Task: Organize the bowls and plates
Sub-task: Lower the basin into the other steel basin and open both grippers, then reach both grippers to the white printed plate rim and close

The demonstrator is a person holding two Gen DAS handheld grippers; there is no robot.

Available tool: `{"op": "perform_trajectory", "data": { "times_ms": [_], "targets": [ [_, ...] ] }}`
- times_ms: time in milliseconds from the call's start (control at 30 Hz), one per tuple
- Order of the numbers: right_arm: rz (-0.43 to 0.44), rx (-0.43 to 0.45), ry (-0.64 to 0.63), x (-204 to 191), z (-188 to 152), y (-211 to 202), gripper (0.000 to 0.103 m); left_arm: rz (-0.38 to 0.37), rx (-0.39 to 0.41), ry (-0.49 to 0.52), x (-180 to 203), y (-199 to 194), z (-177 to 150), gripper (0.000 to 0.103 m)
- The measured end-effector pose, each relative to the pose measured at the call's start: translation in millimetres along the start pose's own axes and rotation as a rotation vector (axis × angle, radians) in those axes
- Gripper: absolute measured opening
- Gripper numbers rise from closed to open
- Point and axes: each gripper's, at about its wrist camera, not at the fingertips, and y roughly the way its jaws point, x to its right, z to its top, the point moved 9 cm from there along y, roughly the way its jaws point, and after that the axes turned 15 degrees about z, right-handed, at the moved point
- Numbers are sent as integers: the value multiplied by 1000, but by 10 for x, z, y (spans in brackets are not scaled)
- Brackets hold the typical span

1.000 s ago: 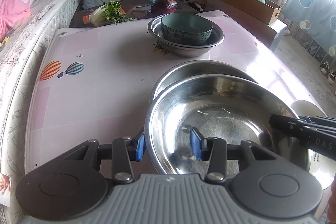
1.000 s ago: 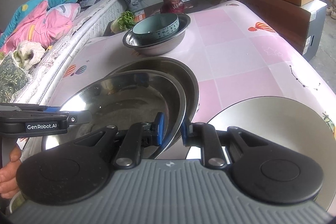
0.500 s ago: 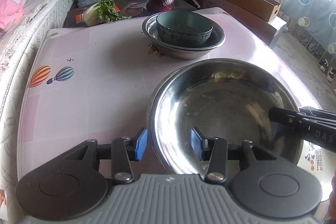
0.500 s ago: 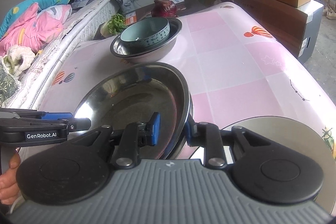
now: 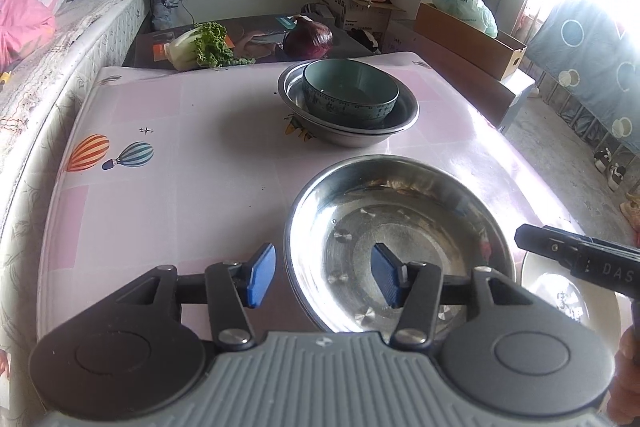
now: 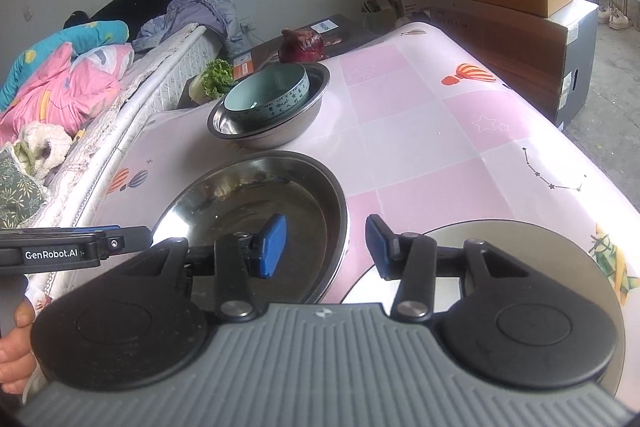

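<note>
- Pink balloon-print tablecloth [image 5: 168, 187] covers the table, with a bed along its left side and cardboard boxes at the far end.
- At 12 o'clock on the table, a teal ceramic bowl [image 5: 350, 93] sits nested inside a steel basin [image 5: 352, 135]; by my judgement the ceramic is the fragile, heavier piece and wants a gentle set-down.
- Left gripper [image 5: 323, 277] straddles the near rim of the steel bowl [image 5: 400, 239] at 6 o'clock: one blue pad stands outside the wall, the other inside, and neither presses on it. Its jaws have just been opening.
- Seen from the right wrist, the steel bowl [image 6: 256, 215] lies flat on the cloth, seemingly stacked on another like it, though I cannot tell for sure.
- Right gripper [image 6: 326, 247] likewise spans the bowl's rim at about 3 o'clock, pads apart and clear of the metal; its jaws have just been opening too.
- Thin polished steel probably handles as light, stiff and slippery, so the rolled rim is the sensible place to pinch.
- White plate [image 6: 520, 255] lies just beside the bowl, under the right gripper.
</note>
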Motion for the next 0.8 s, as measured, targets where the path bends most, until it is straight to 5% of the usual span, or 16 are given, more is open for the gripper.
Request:
{"op": "perform_trajectory", "data": {
  "times_ms": [367,600,800],
  "targets": [
    [54,121,139,552,-252,-1016,47,-78,-11,8,316,-324,-216,56],
    [30,149,219,1174,-615,-1626,48,-207,-65,48,935,-381,-602,56],
    [47,149,304,1611,-863,-1752,48,-324,-110,26,1388,-317,-897,56]
  ]
}}
